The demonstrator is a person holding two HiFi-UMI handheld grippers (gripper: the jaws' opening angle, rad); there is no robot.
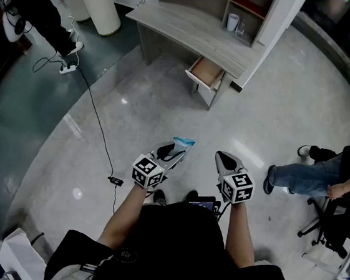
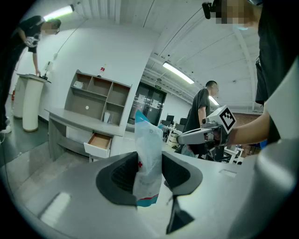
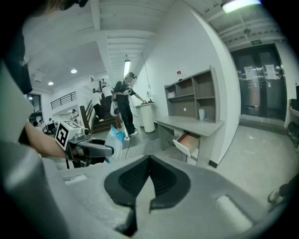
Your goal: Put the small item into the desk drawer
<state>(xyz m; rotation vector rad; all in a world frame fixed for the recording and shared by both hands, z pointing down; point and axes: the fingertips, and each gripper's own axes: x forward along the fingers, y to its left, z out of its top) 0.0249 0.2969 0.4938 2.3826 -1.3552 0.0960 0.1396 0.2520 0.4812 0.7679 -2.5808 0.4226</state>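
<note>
The packet [image 2: 148, 156] between the left hand-held gripper's [image 2: 149, 173] black ribbed pads is white with a blue top, a red cross and a teal bottom band. Ahead of it, the grey wood-grain desk [image 1: 188, 28] has a white drawer [image 1: 206, 73] lined orange-brown.

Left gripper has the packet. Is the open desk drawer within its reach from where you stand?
Probably not yet. The left gripper holds the packet, but the open drawer lies across a stretch of open floor. Nothing seems to block the way; walk closer first.
</note>
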